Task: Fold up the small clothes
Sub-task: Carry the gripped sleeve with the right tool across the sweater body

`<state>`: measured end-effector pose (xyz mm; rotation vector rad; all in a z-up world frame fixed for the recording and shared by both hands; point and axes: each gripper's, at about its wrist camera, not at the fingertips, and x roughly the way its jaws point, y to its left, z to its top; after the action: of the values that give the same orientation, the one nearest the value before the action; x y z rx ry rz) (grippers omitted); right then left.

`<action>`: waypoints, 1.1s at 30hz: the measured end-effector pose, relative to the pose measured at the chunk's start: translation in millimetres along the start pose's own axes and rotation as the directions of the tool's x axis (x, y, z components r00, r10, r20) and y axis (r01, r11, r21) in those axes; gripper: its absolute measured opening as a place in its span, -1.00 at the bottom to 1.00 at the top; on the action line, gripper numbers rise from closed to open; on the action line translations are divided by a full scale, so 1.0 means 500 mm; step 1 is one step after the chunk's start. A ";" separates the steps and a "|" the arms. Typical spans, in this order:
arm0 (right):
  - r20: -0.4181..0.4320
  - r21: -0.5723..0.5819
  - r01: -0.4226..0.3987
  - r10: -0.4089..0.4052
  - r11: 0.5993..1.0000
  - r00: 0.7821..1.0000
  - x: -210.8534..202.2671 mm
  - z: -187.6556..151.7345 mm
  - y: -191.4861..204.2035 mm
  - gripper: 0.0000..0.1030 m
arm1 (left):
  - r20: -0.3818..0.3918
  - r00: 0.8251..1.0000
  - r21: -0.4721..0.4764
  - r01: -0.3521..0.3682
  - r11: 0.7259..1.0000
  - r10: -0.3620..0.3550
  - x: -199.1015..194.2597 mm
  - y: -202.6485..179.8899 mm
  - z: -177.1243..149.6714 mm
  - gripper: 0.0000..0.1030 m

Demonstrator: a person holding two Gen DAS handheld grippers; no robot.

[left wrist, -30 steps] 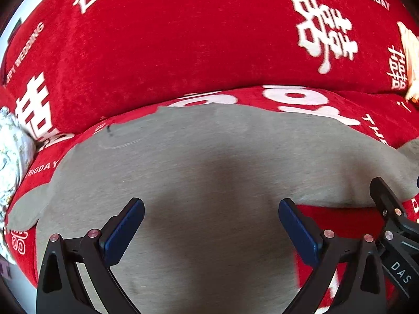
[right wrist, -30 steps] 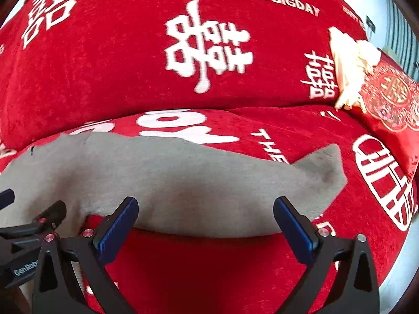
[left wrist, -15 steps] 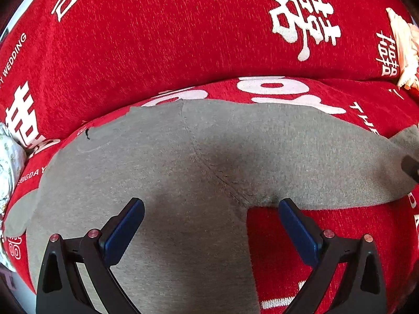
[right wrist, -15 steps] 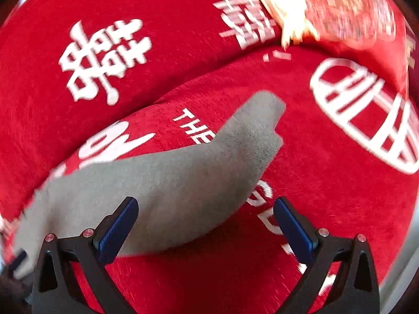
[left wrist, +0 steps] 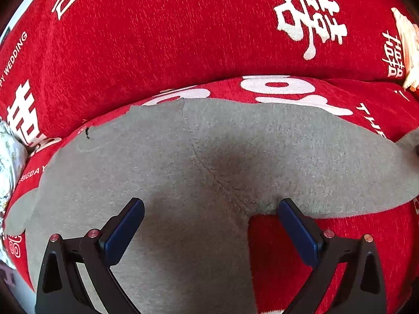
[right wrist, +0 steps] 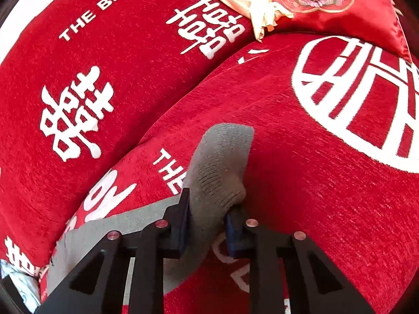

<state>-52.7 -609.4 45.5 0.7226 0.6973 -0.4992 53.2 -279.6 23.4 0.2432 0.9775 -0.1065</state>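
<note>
Right tool (right wrist: pixel 209 217) clamps the cuffed leg end of the small grey knit trousers (left wrist: pixel 199 172). Left tool (left wrist: pixel 209 225) wide apart above the crotch; leg runs leftward toward it

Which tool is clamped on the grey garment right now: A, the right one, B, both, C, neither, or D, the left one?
A: the right tool pinches the grey garment near its cuff, while the left tool hangs open above it.
</note>
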 end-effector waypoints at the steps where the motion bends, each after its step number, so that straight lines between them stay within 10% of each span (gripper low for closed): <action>1: -0.007 0.005 -0.008 0.008 1.000 1.000 0.003 0.000 -0.002 -0.50 | 0.002 1.000 0.003 -0.003 1.000 0.003 0.001 -0.004 0.003 0.99; 4: -0.039 0.023 -0.038 0.039 0.999 0.998 0.017 -0.001 -0.004 -0.48 | 0.015 1.000 0.025 -0.012 1.000 0.012 -0.002 -0.019 0.012 0.99; 6: -0.063 0.067 -0.077 0.081 0.995 0.995 0.026 -0.002 -0.010 -0.13 | 0.019 1.000 0.035 -0.011 0.999 0.010 -0.004 -0.028 0.020 0.99; 8: -0.068 0.119 -0.101 0.110 0.988 0.992 0.029 -0.005 -0.019 0.64 | 0.024 1.000 0.042 -0.007 0.999 0.006 -0.006 -0.035 0.025 0.99; 12: -0.053 0.202 -0.213 0.228 0.956 0.972 0.041 -0.011 -0.034 0.65 | 0.023 1.000 0.050 -0.004 0.999 0.003 -0.003 -0.046 0.026 0.99; 17: -0.054 0.248 -0.178 0.197 0.952 0.979 0.051 -0.007 -0.053 -0.74 | 0.014 1.000 0.060 -0.009 0.998 0.008 0.005 -0.055 0.024 0.99; 26: 0.100 0.039 -0.102 0.098 0.994 0.990 -0.034 0.015 0.019 -0.79 | -0.005 1.000 0.066 -0.028 0.997 0.028 0.025 -0.055 0.027 0.99; 33: 0.113 -0.082 -0.233 0.241 0.969 0.964 -0.078 0.009 0.110 -0.79 | 0.030 0.999 0.050 0.009 0.999 -0.010 -0.005 -0.006 0.021 0.99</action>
<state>-42.4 -570.0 99.6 0.6953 0.5028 -0.2953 59.6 -285.1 30.5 0.2820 0.9464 -0.1433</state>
